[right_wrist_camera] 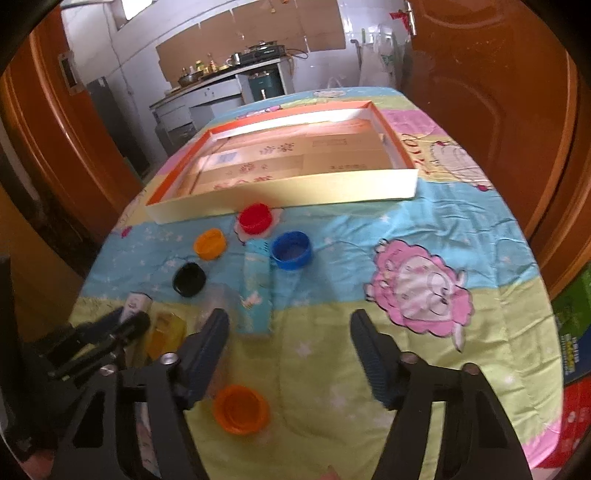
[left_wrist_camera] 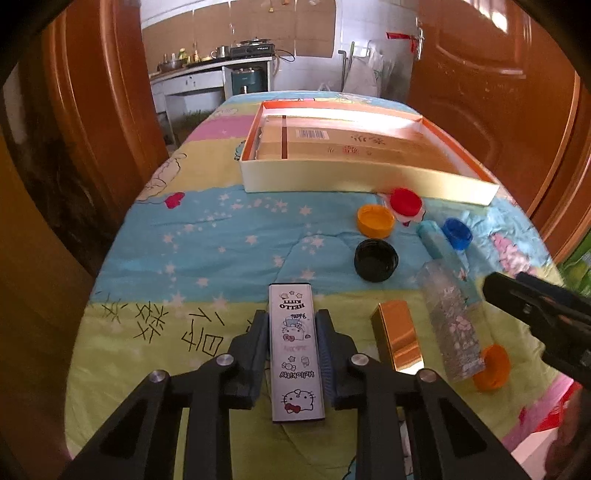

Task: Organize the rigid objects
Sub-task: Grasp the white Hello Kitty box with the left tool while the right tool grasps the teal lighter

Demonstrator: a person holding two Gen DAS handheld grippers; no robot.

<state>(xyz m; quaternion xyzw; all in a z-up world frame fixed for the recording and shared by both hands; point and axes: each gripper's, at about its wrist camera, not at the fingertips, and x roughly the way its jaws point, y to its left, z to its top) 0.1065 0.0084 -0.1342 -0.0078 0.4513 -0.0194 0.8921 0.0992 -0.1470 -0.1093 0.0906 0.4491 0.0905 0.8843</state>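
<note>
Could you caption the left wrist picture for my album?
Left claw closes around a Hello Kitty box on a patterned bedspread.

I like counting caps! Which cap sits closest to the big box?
The red cap, right against the box's front wall; the others lie farther away.

**A kitchen behind wooden doors**

We see 2 glossy brown wooden doors framing the frame's left and right edges. At upper centre, a white-tiled wall with cardboard panels backs a counter carrying a stove and pots. Daylight washes in.
</note>
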